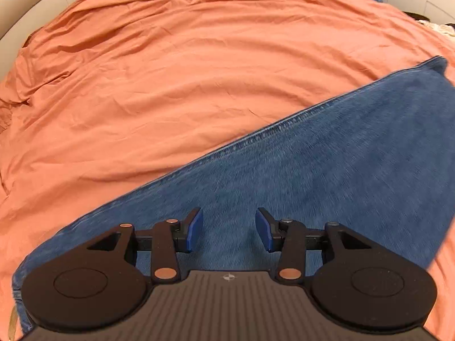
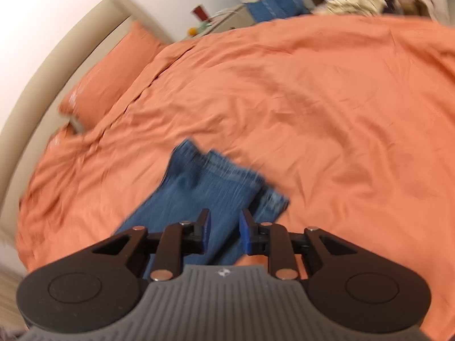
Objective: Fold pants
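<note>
No brand, label or writing can be read anywhere; each gripper's ribbed grey housing carries only a small round emblem.

The pants [image 1: 327, 164] are blue denim with a stitched seam along one straight edge, lying flat on a bed covered by a wrinkled orange duvet [image 1: 170, 85]. In the left wrist view the denim fills the near right and tapers to a corner at the far right. The left gripper [image 1: 229, 228] hovers above it, jaws apart with nothing between the blue pads.

The right wrist view, blurred, shows what the other does not: the two stacked leg hems [image 2: 216, 170] with pale worn stitching, an orange pillow [image 2: 113, 76] at the far left against a beige padded headboard [image 2: 57, 65], and clutter beyond the bed. The right gripper [image 2: 224, 228] has its jaws narrowly apart, not pinching the cloth beneath.
</note>
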